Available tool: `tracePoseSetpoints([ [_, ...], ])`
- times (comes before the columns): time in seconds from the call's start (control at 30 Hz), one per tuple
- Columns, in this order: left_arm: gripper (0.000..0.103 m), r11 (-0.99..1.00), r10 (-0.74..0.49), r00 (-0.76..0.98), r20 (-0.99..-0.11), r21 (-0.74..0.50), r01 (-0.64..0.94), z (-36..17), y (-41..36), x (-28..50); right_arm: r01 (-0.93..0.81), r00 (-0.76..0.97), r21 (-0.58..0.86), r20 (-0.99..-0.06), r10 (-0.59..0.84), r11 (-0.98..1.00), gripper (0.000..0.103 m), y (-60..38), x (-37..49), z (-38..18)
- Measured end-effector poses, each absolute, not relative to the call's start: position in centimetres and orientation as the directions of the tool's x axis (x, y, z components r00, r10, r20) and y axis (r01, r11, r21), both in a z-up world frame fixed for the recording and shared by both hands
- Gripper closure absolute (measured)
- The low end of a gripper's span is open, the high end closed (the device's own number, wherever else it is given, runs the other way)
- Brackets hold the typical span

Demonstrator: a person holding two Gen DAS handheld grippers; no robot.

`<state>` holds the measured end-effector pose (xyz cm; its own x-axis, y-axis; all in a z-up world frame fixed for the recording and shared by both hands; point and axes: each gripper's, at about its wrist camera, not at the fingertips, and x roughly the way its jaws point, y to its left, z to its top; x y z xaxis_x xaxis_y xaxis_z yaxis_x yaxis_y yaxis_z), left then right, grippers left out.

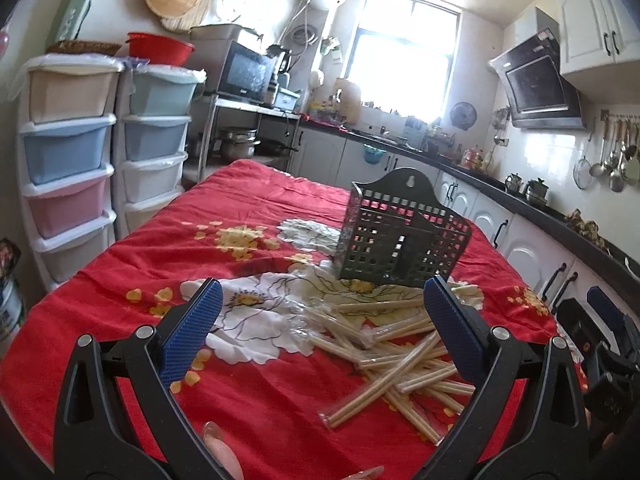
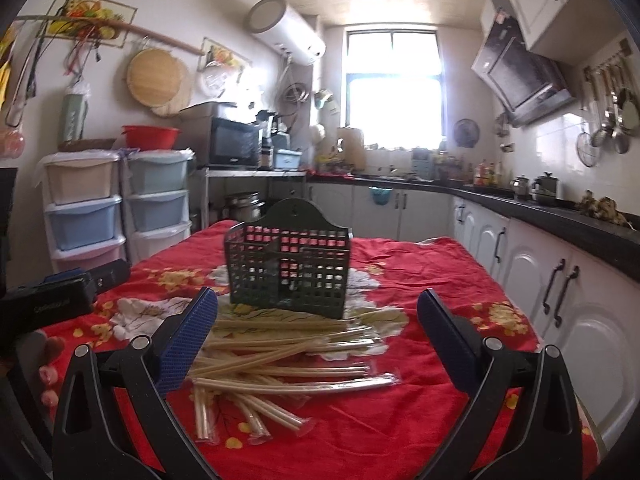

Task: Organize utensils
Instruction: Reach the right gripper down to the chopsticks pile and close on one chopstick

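Left tool (image 1: 322,308): low over the near end of the tabletop (image 1: 100,292), pointing level toward the far window; blue pads spread wide apart, nothing between them. A fingertip of the holding hand shows at the bottom edge of the left wrist view.

Right tool (image 2: 316,312): same pose, low and level, pads wide apart, empty. In the left wrist view it appears at the right edge of the frame; in the right wrist view the left tool's body sits at left centre, with fingers (image 2: 46,374) of the hand around it.

Wrapped chopsticks (image 2: 280,344): loose heap of pale pairs in clear sleeves, lying crisscrossed on the red floral cloth (image 2: 400,420), centre of the frame, just ahead of both tools and untouched.

Utensil holder (image 2: 286,268): dark perforated basket with a hanging tab, upright on the cloth just behind the heap; contents cannot be told through the holes.

Far field: drawer towers (image 1: 68,152) at left, kitchen counter (image 1: 500,196) at right, bright window (image 1: 404,52) at centre.
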<state>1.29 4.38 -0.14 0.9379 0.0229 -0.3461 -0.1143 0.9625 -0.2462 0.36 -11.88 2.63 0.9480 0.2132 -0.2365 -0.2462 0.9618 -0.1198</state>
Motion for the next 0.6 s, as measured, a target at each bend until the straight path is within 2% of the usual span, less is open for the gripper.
tracePoseSetpoints([
  [0.27,0.010,0.949,0.038,0.930,-0.366,-0.277,-0.148,0.5,6.9,2.0,-0.328,0.910,-0.097,-0.298,0.287,0.940,0.006,-10.9,1.8,2.8],
  [0.6,0.010,0.935,-0.011,0.903,-0.430,-0.324,-0.143,1.1,9.0,4.8,-0.360,0.881,-0.083,-0.358,0.309,0.929,0.006,-10.2,4.1,3.1],
])
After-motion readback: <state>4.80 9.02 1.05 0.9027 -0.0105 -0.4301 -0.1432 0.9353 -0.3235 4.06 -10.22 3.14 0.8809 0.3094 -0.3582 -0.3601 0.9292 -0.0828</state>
